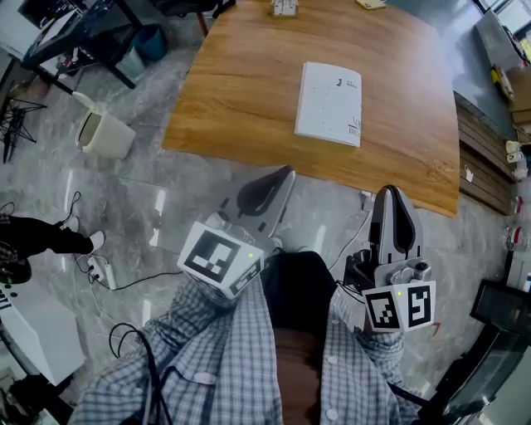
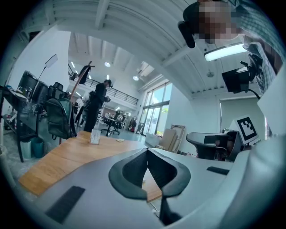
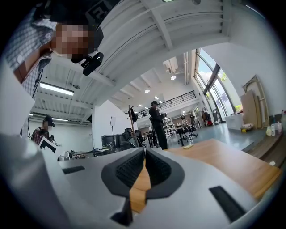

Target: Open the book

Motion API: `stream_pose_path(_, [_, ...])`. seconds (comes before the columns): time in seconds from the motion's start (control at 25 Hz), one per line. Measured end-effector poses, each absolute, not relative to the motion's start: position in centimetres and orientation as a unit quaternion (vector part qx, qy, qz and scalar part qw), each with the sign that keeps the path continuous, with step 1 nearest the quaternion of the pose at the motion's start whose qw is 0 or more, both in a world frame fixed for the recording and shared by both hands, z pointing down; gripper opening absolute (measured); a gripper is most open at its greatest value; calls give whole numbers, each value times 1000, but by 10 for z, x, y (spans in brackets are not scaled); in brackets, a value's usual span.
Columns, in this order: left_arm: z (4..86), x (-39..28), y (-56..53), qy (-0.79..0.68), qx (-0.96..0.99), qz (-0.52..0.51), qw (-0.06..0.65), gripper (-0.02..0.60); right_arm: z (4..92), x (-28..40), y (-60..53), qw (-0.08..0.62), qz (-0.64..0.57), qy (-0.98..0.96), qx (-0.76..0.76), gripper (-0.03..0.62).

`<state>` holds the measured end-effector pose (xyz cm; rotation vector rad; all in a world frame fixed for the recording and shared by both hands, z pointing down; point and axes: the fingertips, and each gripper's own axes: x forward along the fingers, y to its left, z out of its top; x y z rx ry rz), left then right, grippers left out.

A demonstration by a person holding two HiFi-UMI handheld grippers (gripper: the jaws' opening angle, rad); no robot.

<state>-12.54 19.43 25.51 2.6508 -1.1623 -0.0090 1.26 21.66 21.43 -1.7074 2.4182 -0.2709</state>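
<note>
Wooden table (image 1: pixel 241 100) bearing a closed white book (image 1: pixel 330 104), well apart from my left gripper (image 1: pixel 284 173) and right gripper (image 1: pixel 391 193), both shut and empty; I judge I'm on the approach, with the cover edge to catch next.

The book (image 1: pixel 329 104) lies on the counter (image 1: pixel 241 91), right of its middle and well back from the near edge, with a small card stand (image 1: pixel 284 7) at the far edge behind it. The left hand-held gripper (image 1: pixel 282 176) and the right hand-held gripper (image 1: pixel 392 193) sit side by side over the floor, just before the counter's near edge, with the book ahead and between them. A bin (image 1: pixel 104 133) stands on the floor left of the counter, near its corner.
</note>
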Motion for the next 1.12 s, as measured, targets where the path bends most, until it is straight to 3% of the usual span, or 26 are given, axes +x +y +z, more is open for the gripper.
stream_pose_path(0.76, [271, -137, 114, -457, 881, 18, 121, 9, 233, 31, 115, 73, -104, 828, -546, 26])
stream_pose_path(1.12, [266, -93, 46, -487, 866, 23, 111, 9, 238, 75, 39, 64, -110, 842, -524, 26])
